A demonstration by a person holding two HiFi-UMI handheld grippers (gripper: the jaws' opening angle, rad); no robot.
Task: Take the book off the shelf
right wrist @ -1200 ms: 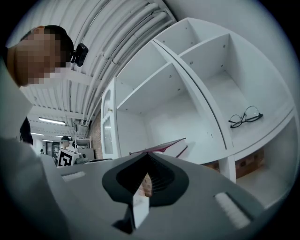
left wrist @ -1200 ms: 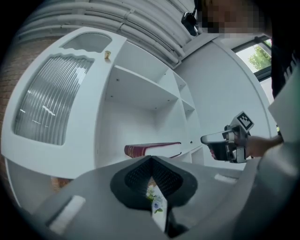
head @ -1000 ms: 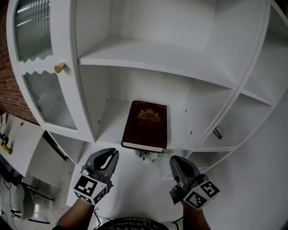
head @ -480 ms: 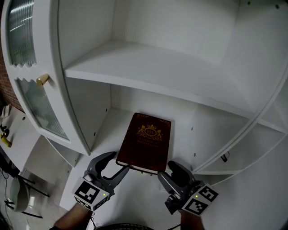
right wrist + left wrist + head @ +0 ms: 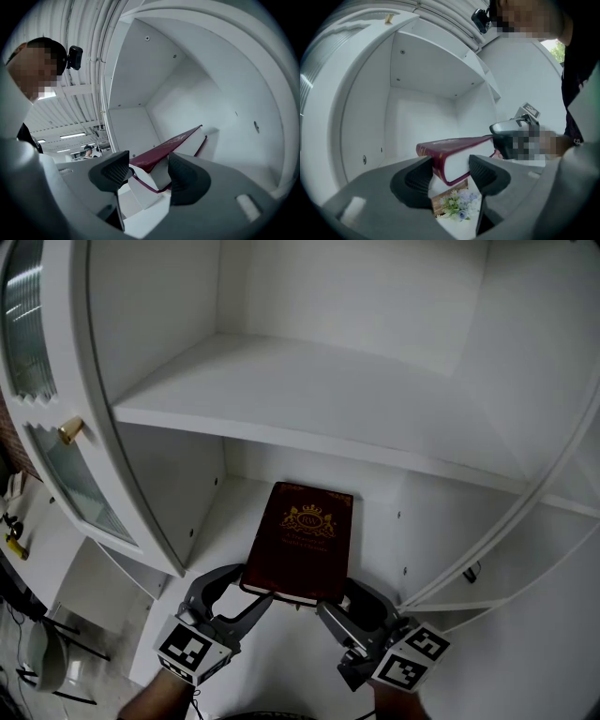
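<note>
Fingers (image 5: 418,180) of left gripper (image 5: 450,176) and right gripper (image 5: 149,171) straddle corners of the book (image 5: 302,540).

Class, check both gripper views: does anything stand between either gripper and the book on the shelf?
Nothing visible does. The book's near corners sit between the parted jaws of the left gripper and the right gripper.

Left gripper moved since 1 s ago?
Yes. The left gripper went forward toward the shelf: short of the book then, its jaws now straddle the book's near left corner.
</note>
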